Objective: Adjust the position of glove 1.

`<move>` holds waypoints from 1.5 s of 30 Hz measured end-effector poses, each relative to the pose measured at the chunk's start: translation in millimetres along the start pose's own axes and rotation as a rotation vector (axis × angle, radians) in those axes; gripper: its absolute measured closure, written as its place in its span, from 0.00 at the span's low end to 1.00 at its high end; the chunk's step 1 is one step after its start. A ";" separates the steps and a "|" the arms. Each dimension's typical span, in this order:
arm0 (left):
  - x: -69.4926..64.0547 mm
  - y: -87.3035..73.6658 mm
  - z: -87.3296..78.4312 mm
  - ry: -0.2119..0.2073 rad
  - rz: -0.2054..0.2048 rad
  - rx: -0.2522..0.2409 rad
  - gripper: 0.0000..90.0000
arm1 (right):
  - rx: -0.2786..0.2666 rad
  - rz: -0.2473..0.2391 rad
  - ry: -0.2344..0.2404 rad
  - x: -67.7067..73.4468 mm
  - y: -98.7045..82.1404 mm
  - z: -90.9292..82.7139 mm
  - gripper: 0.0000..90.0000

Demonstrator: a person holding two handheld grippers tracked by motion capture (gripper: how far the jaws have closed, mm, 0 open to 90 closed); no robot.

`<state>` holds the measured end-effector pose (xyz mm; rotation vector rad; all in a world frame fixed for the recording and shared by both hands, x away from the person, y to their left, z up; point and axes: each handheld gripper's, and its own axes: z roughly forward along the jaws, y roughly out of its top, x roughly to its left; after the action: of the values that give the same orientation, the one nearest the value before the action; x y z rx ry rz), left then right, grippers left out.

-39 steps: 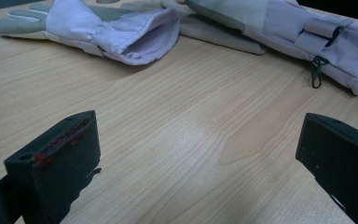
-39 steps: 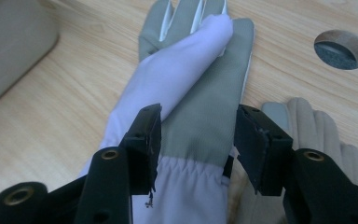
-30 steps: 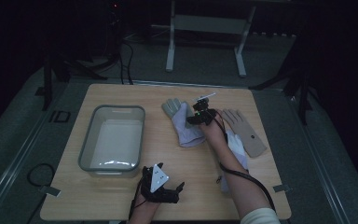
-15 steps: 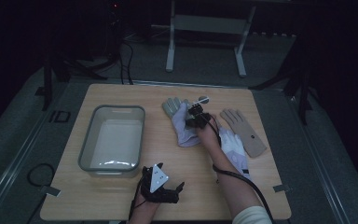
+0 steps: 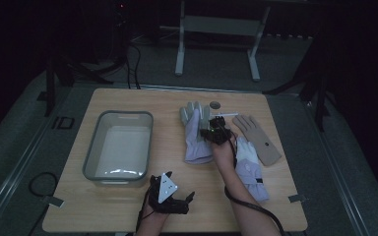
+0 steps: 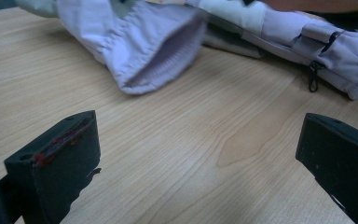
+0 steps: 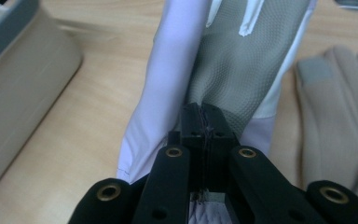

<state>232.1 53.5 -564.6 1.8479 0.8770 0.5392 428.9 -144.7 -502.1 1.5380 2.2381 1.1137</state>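
Two jaws of right gripper (image 7: 204, 122) have just been closing, now pinched on lilac-and-grey fabric ski glove (image 5: 197, 135); lift slowly toward grey plastic tub (image 5: 150, 129), checking fabric holds.

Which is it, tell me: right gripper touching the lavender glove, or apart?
Touching. In the right gripper view the right gripper has its jaws closed together, tips pressed onto the lavender glove with no gap showing.

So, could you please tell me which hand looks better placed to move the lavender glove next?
Right. The right claw is shut on the lavender glove; in its own view the jaws pinch the fabric. The left claw waits open near the table's front edge.
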 end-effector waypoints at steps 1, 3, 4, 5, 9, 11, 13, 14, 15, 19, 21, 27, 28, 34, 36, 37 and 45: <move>0.0 0.0 -0.1 0.001 0.001 -0.001 0.00 | -0.012 0.015 0.011 2.5 -5.5 -5.1 0.99; -0.2 -0.2 -0.4 0.003 0.001 -0.005 0.00 | -0.037 0.038 0.033 6.4 -15.7 -15.0 0.99; -0.5 -0.4 -0.5 0.004 0.002 -0.008 0.00 | -0.052 0.057 0.041 8.2 -20.8 -20.6 0.99; -0.6 -0.5 -0.6 0.004 0.000 -0.010 0.00 | -0.062 0.074 0.051 9.8 -25.5 -26.0 0.99; -0.9 -0.5 -0.7 0.005 0.002 -0.012 0.00 | -0.115 0.090 0.025 11.4 -43.2 -46.4 0.99; -1.0 -0.4 -0.6 0.005 0.004 -0.009 0.00 | -0.101 0.080 0.001 9.2 -48.8 -48.8 0.99; -1.0 -0.3 -0.4 0.005 0.005 -0.007 0.00 | -0.094 0.093 0.004 7.1 -51.5 -49.2 0.99; -1.3 -0.2 -0.1 0.007 0.008 -0.004 0.00 | -0.089 0.113 0.006 5.7 -54.5 -49.6 0.99; -1.4 -0.1 0.0 0.006 0.009 -0.004 0.00 | -0.078 0.121 -0.010 5.6 -59.9 -47.9 0.99; -1.3 0.1 0.3 0.006 0.008 -0.001 0.00 | -0.028 0.120 -0.022 8.0 -67.5 -39.0 0.99; -1.6 0.0 0.3 0.007 0.011 0.000 0.00 | -0.010 0.099 -0.039 9.4 -68.8 -33.0 0.98; -2.1 0.0 0.4 0.004 0.011 -0.002 0.00 | 0.024 0.051 -0.114 10.4 -71.9 -18.4 0.80; -2.1 0.0 0.5 0.004 0.012 0.000 0.00 | 0.019 0.053 -0.114 10.2 -71.2 -19.8 0.77; -2.5 0.1 0.6 0.006 0.016 -0.001 0.00 | -0.022 0.007 -0.110 7.5 -55.9 -37.7 0.67; -2.7 0.0 0.2 0.008 0.020 -0.003 0.00 | -0.027 -0.003 -0.102 3.9 -50.0 -42.1 0.67; -2.8 0.0 0.3 0.008 0.021 -0.002 0.00 | -0.023 -0.008 -0.091 1.8 -47.2 -43.8 0.67; -2.6 0.2 0.8 0.009 0.016 0.001 0.00 | 0.017 -0.074 -0.086 -20.1 -32.7 -56.5 0.61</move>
<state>231.1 51.0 -564.7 1.8564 0.8693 0.5573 383.3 -194.1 -489.9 1.4680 2.2335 0.9915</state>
